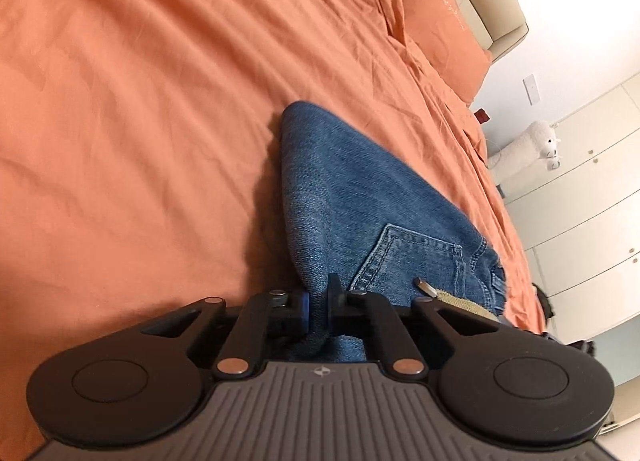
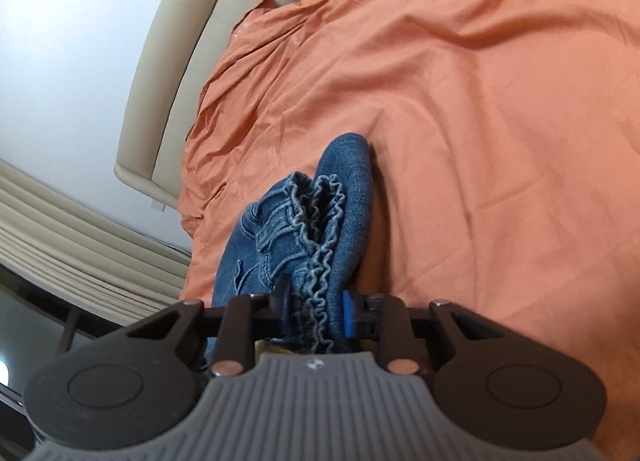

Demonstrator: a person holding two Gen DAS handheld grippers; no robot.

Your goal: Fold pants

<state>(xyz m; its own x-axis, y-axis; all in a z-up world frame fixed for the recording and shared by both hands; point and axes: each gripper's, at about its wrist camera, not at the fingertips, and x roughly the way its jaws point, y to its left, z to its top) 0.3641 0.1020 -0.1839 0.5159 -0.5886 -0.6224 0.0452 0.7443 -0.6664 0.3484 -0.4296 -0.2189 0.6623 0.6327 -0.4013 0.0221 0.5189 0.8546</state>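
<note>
Both pairs of fingers are clamped on denim: the left gripper (image 1: 318, 303) pinches a fold of the jeans (image 1: 360, 205) near a back pocket (image 1: 408, 257), and the right gripper (image 2: 316, 311) pinches a bunched, gathered edge, probably the elastic waist or a hem.

The jeans lie on the orange bedcover (image 1: 140, 121), stretching away from both grippers toward the pillow (image 1: 440, 21) end of the bed. From the left gripper the cloth narrows to a rounded tip on the bedcover; its long axis runs straight ahead of the fingers. Both grippers already hold cloth, so neither is nearer. The coming move likely turns on carrying the held ends forward over that far tip, or laying them down flat.

Hidden: the cloth between the two grippers, how many layers each one holds, and whether the legs are already doubled. A tan strap (image 1: 460, 303) beside the left gripper is hard to identify.
</note>
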